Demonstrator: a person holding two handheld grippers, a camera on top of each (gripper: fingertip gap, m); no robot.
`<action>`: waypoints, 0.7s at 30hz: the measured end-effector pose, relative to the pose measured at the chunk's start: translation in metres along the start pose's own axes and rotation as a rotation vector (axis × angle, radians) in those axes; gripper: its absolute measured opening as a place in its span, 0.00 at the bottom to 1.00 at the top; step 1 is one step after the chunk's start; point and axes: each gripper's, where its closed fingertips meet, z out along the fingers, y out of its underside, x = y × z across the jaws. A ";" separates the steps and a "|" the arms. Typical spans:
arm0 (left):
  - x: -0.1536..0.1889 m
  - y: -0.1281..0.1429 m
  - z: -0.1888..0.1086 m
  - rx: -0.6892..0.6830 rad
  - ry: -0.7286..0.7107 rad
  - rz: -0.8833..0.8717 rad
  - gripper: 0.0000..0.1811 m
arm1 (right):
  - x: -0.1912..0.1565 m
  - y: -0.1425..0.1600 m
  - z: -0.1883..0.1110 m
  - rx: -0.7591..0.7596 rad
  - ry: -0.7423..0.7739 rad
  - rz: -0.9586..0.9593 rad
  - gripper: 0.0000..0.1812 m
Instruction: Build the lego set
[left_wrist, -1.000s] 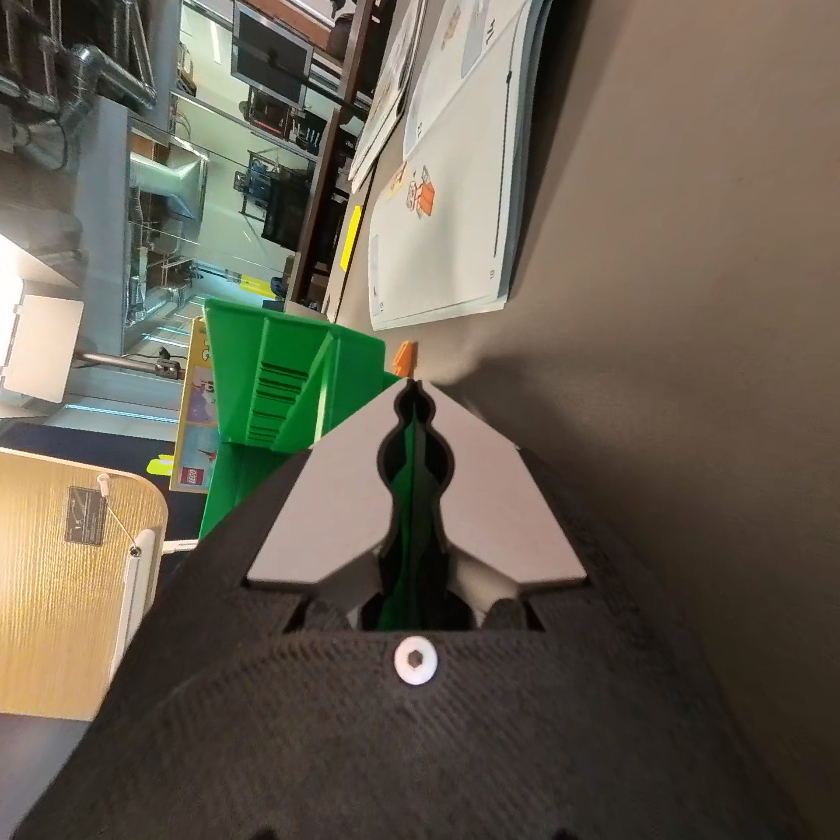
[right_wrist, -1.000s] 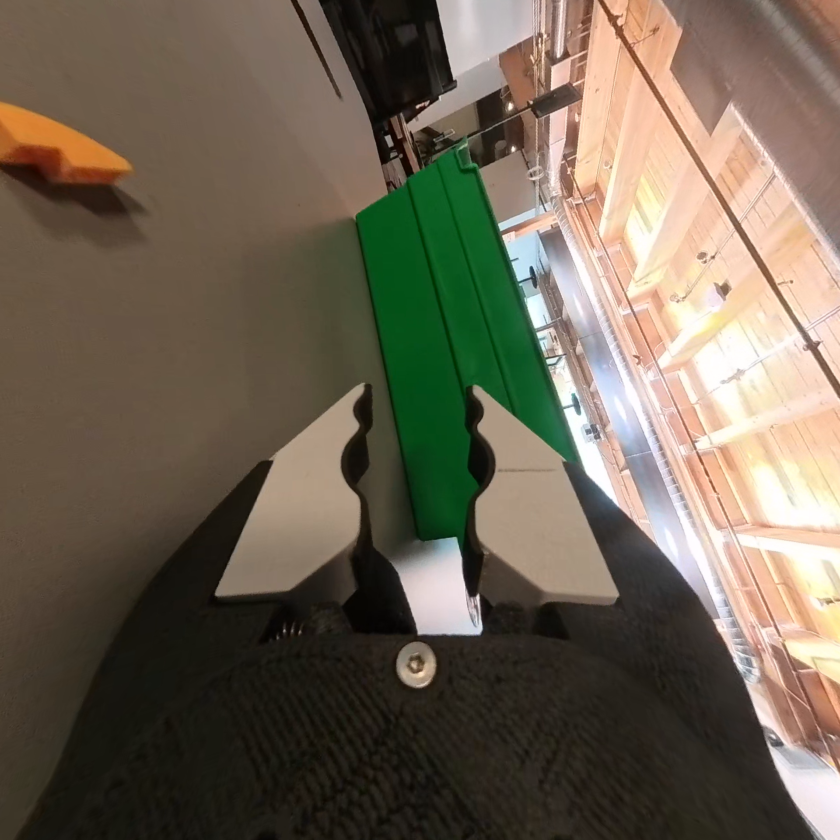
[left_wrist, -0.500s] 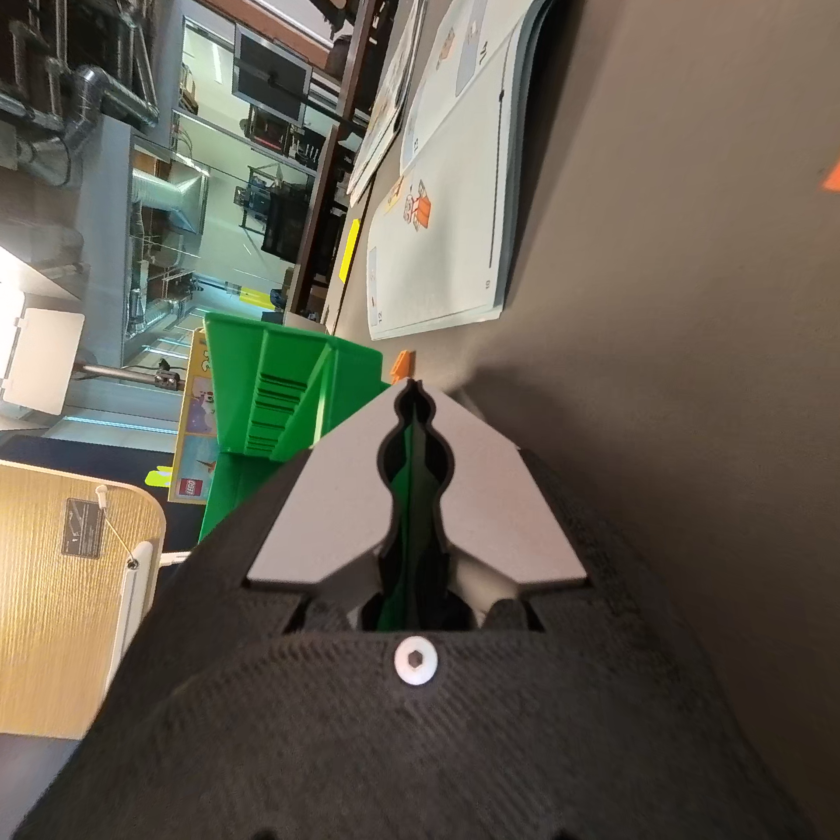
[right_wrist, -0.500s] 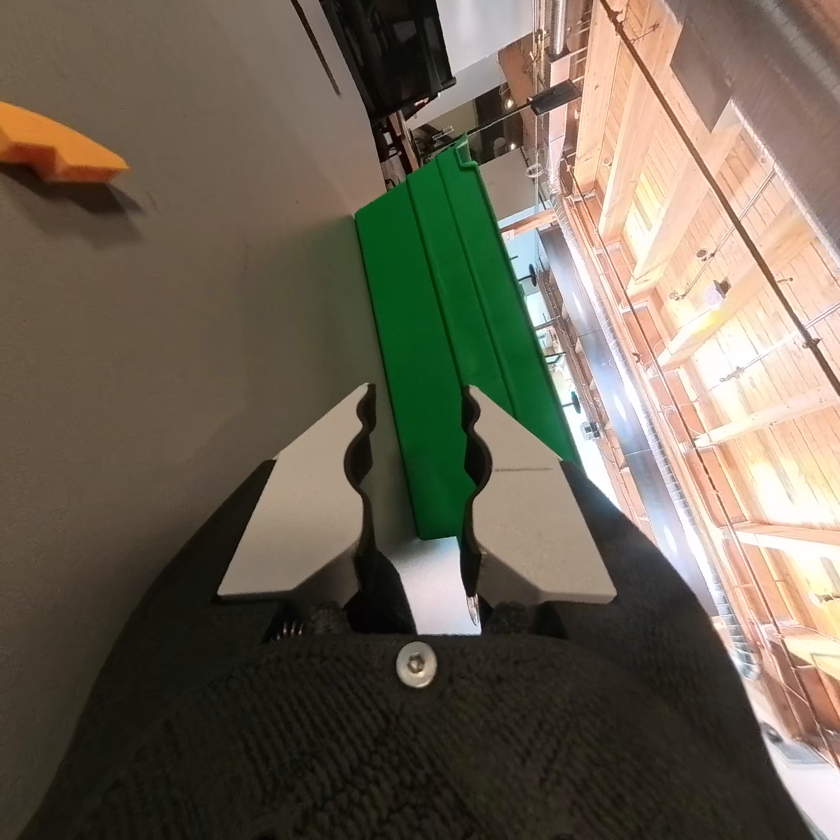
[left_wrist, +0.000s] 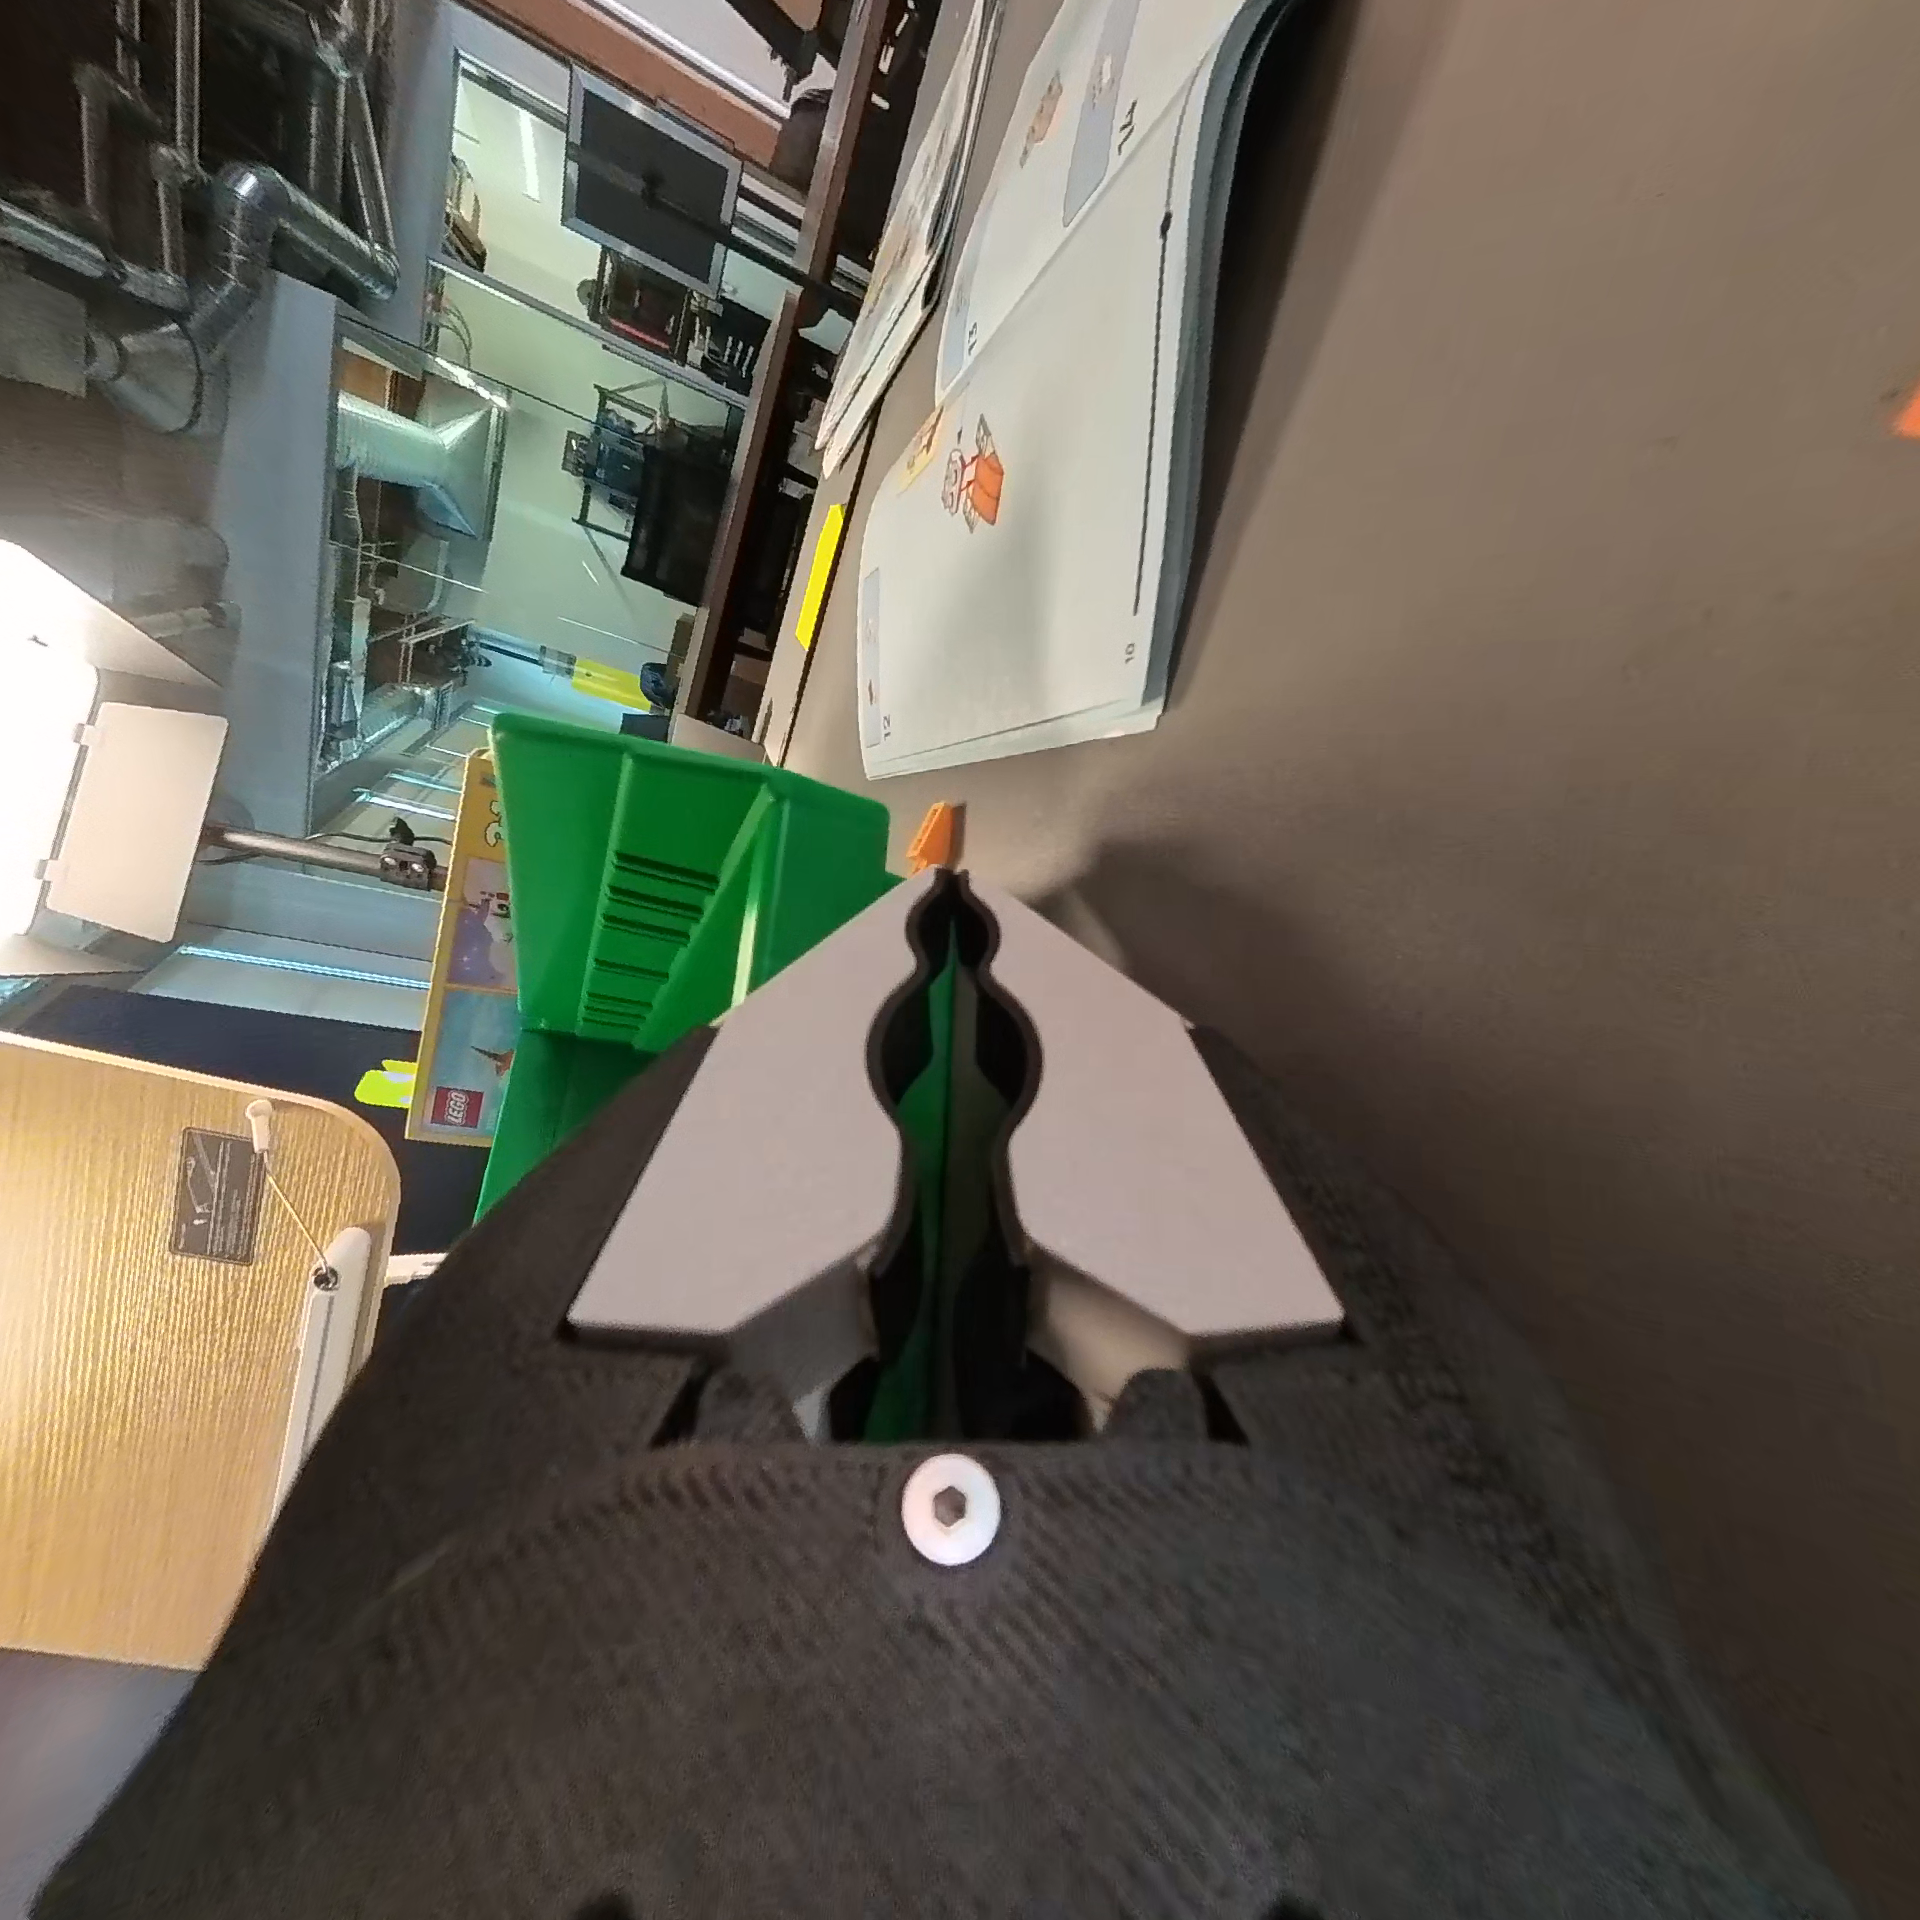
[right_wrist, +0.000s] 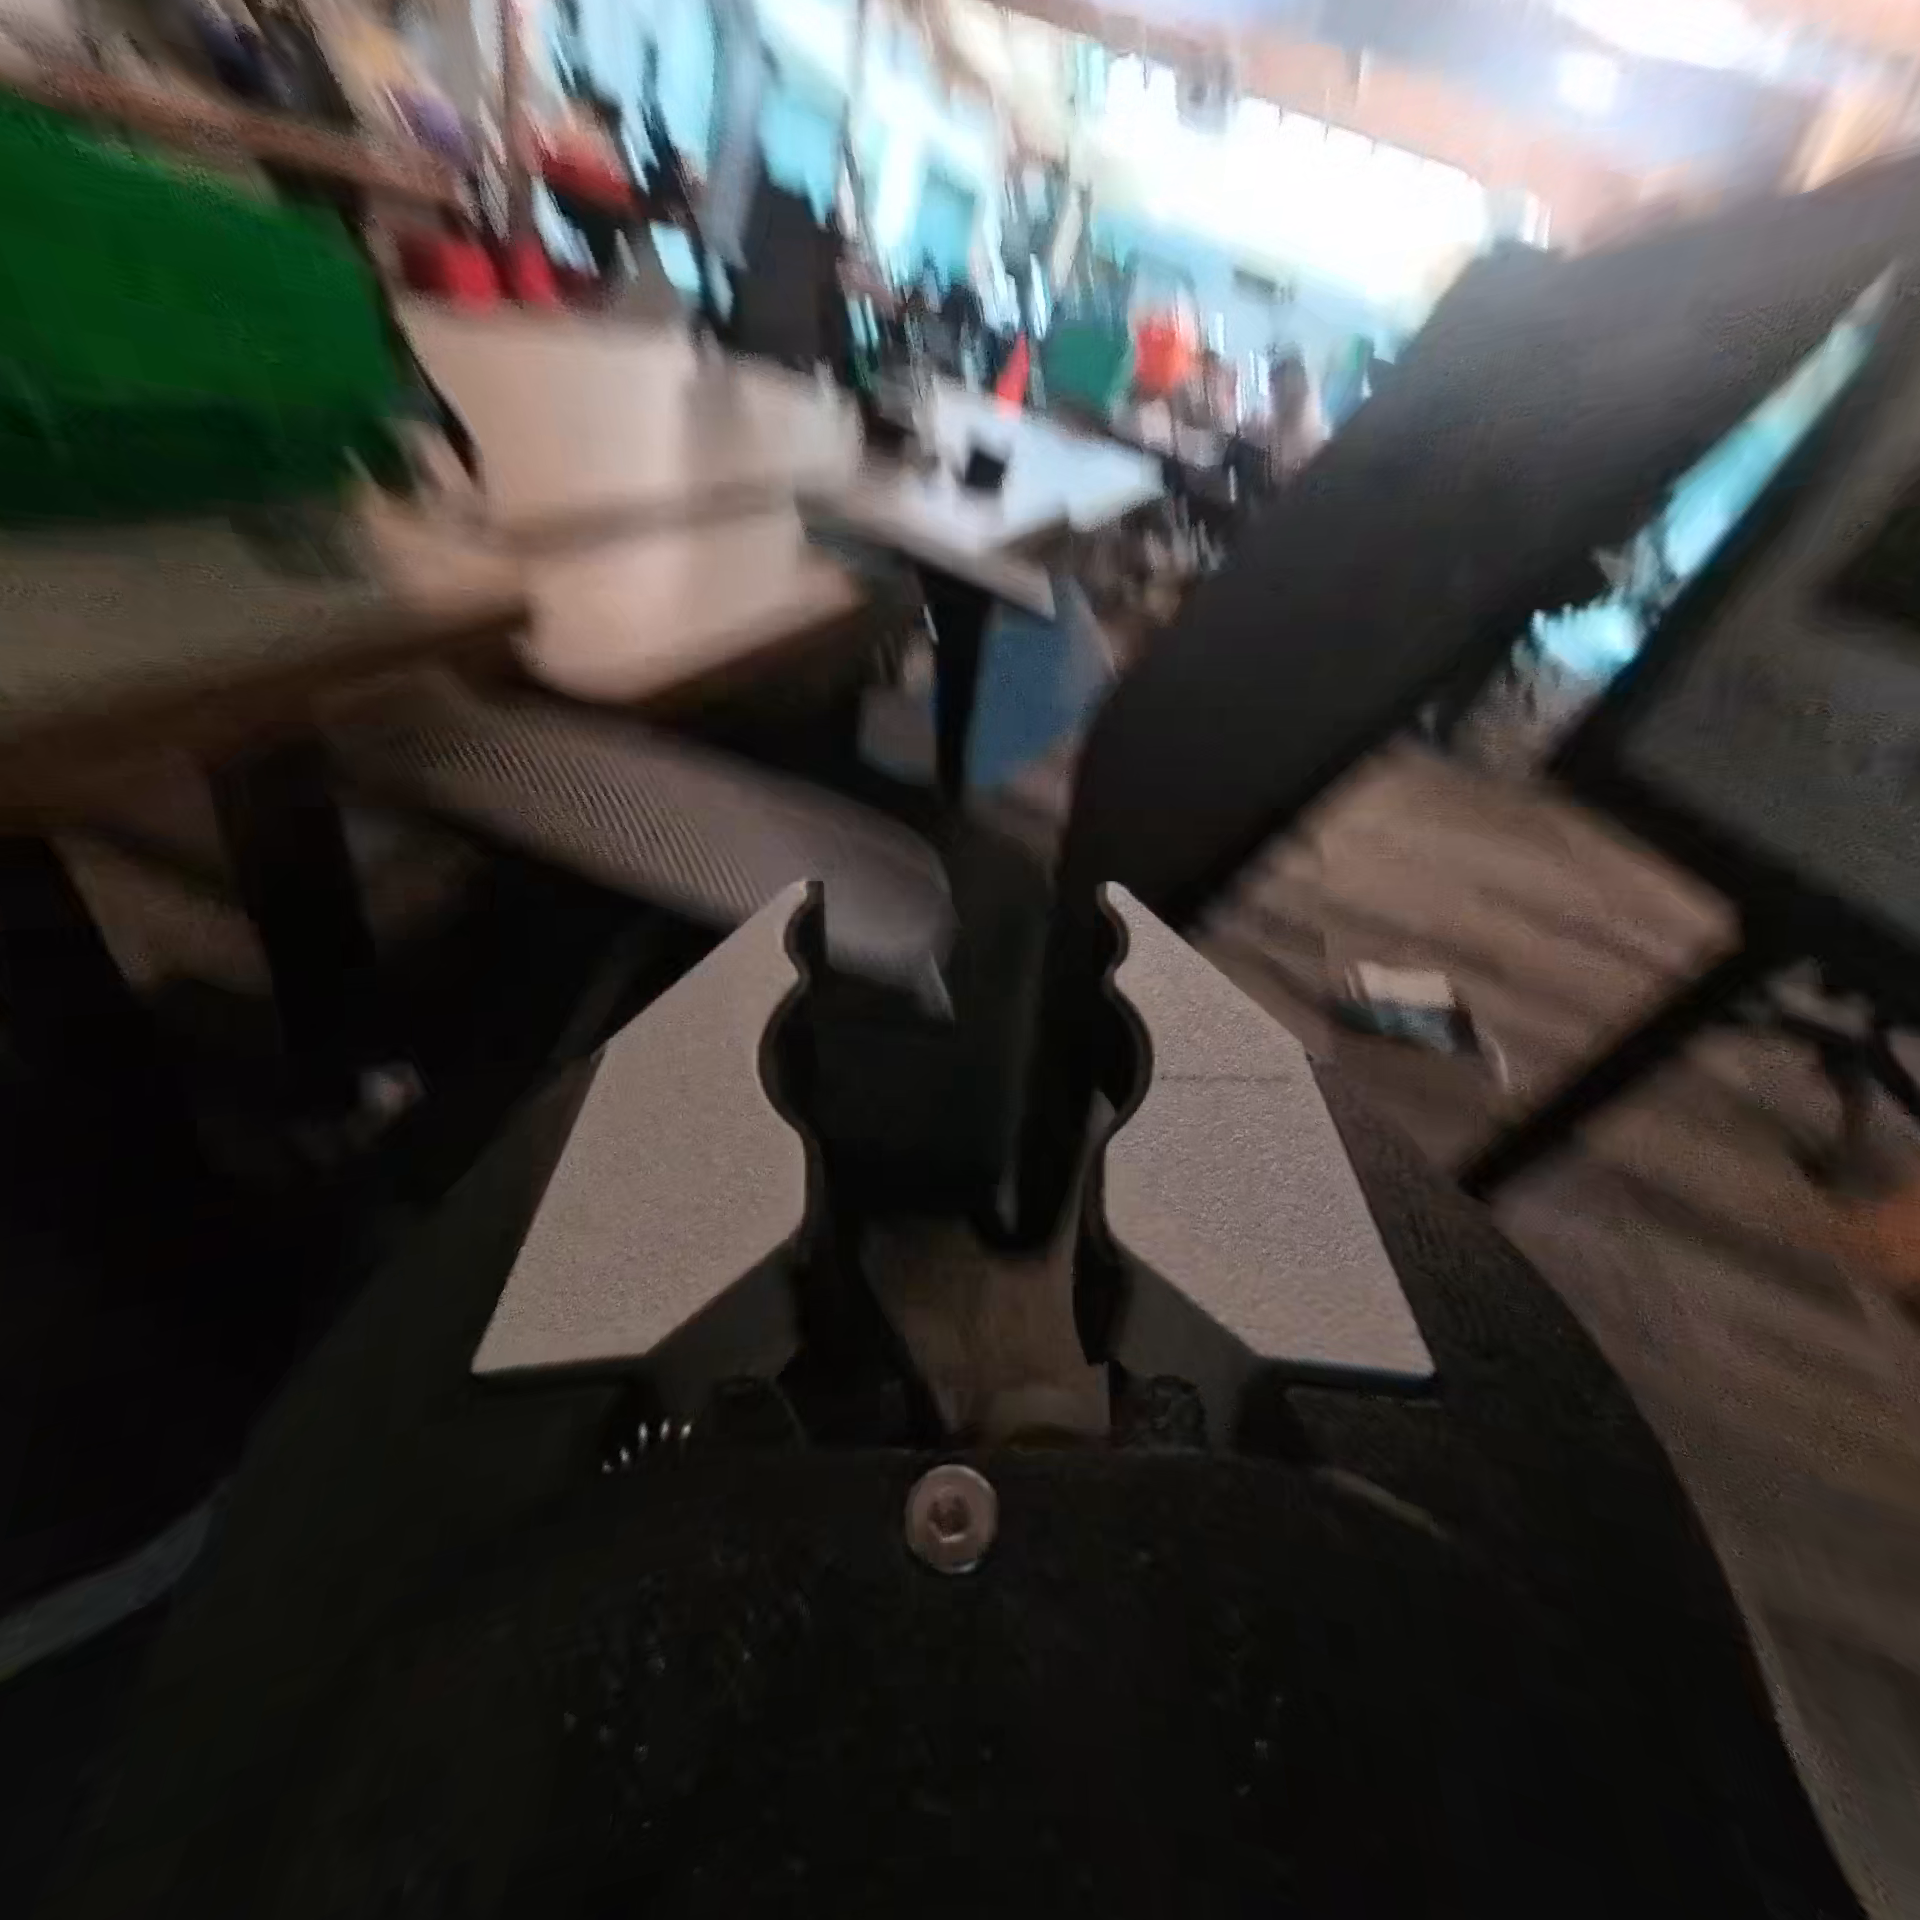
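A small orange lego piece (left_wrist: 932, 834) is seen on the grey table (left_wrist: 1558, 935) at 12 o'clock of the left gripper (left_wrist: 951, 883), just beyond its tips and beside the green bin (left_wrist: 665, 894); another orange scrap (left_wrist: 1907, 416) is cut off at the 2 o'clock edge. The piece is judged light, rigid and smooth, easily flicked away, and best pinched across its flat sides. The left gripper's tips are pressed together, a green edge, apparently of the bin, showing in the slot behind them; whether it is clamped cannot be told. An open instruction booklet (left_wrist: 1039, 520) is spread at 12 to 1 o'clock, and a yellow set box (left_wrist: 468, 997) stands past the bin at 10 o'clock. The right gripper (right_wrist: 961, 904) is shown parted and empty in a heavily blurred view, aimed at a mesh chair (right_wrist: 644, 821) off the table, with a green smear (right_wrist: 177, 312) at 10 o'clock.
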 end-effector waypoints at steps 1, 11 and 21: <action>0.000 0.000 0.000 0.000 -0.002 0.000 0.00 | 0.017 0.049 -0.012 -0.100 0.018 -0.005 0.28; -0.009 0.001 0.000 -0.013 -0.078 0.012 0.00 | -0.001 0.532 -0.070 -1.003 -0.252 -0.020 0.26; -0.012 0.000 0.001 -0.044 -0.123 0.020 0.00 | -0.029 0.796 -0.055 -1.178 -0.577 -0.111 0.17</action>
